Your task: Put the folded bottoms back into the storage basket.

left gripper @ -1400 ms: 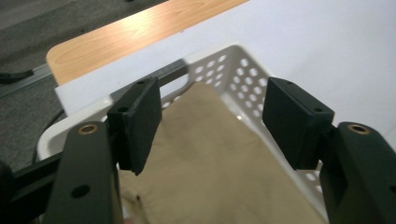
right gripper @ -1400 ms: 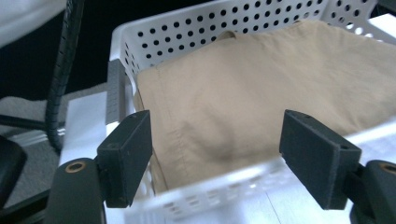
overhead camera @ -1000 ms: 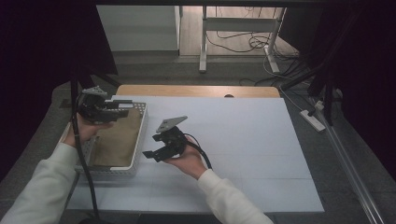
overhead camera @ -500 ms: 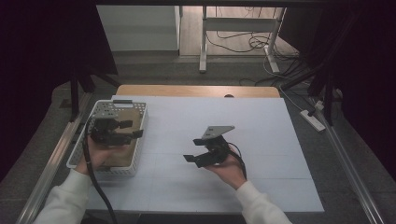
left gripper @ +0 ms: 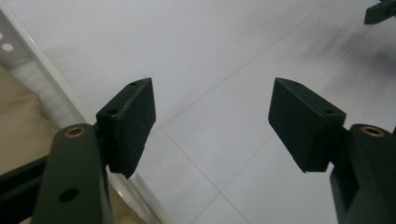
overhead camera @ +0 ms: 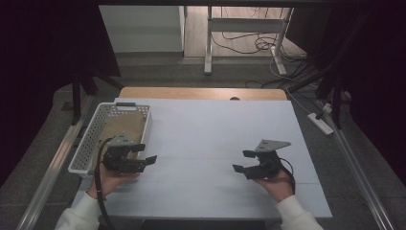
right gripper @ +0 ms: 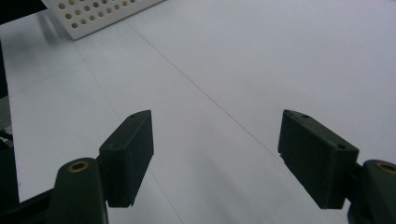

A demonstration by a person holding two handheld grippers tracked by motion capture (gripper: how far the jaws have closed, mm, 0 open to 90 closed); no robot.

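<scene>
My left claw (overhead camera: 143,154) beside the white basket (overhead camera: 91,143), jaws just widening — nothing between them, my right claw (overhead camera: 243,161) agape, empty, over the white counter (overhead camera: 206,129).

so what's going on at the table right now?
A person holds a black two-jaw gripper in each hand over the white table top. The left gripper sits at the near right corner of the white perforated plastic basket, which has a brown liner inside. Its jaws have just been opening, with nothing between them. The right gripper hovers over bare table at the right, jaws apart and empty. Neither holds anything.
</scene>
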